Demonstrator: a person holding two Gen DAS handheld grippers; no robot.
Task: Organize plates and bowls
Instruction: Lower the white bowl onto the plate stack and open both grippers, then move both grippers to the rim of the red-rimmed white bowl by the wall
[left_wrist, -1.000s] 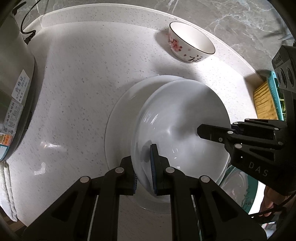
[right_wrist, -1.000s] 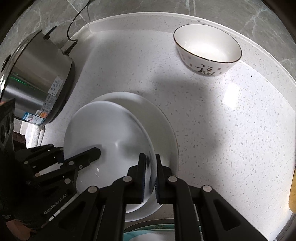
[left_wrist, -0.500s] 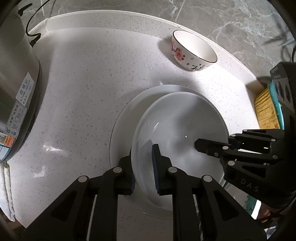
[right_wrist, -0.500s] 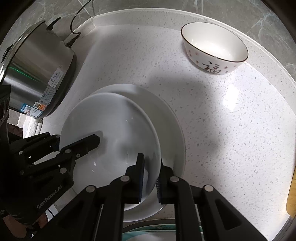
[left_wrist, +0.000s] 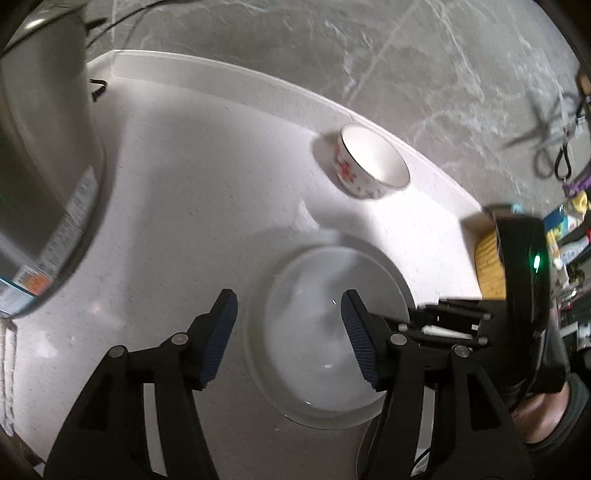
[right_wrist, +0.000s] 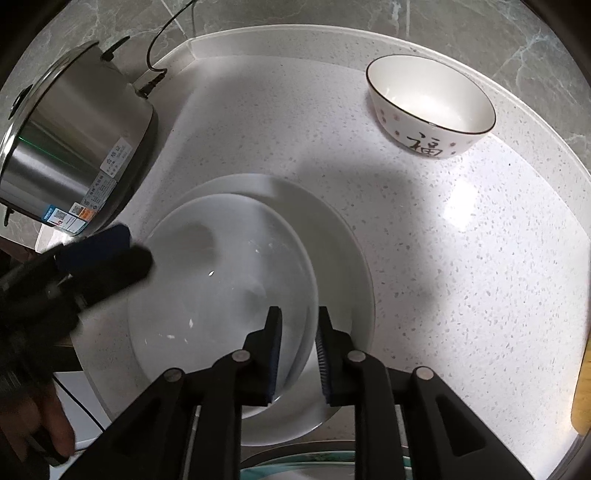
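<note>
Left wrist view. Your left gripper (left_wrist: 288, 306) stood with its jaws well parted, having just been opening; nothing was clamped, and its pads straddled the near rim of the white bowl (left_wrist: 325, 332) from above without touching it. The bowl sat in the white plate (left_wrist: 402, 291) near the front edge of the white speckled counter (left_wrist: 207, 206). A patterned bowl (left_wrist: 373, 162) stood upright by the back edge. A steel cooker (left_wrist: 40, 192) filled the left side. Your right gripper (left_wrist: 454, 321) reached in from the right. A yellow ribbed item (left_wrist: 487, 266) lay at the counter's right edge.

Right wrist view. Your right gripper (right_wrist: 297, 325) had just been opening a little; its pads stood either side of the white bowl's (right_wrist: 221, 280) right rim, a slight gap showing, nothing gripped. The plate (right_wrist: 340, 258) lay beneath. Your left gripper (right_wrist: 107, 247), blurred, hung over the bowl's left rim. The patterned bowl (right_wrist: 428, 107) stood near the back right corner, the cooker (right_wrist: 74, 158) and its cord (right_wrist: 162, 40) at back left. A teal-rimmed dish (right_wrist: 321, 458) peeked in at the front edge.
</note>
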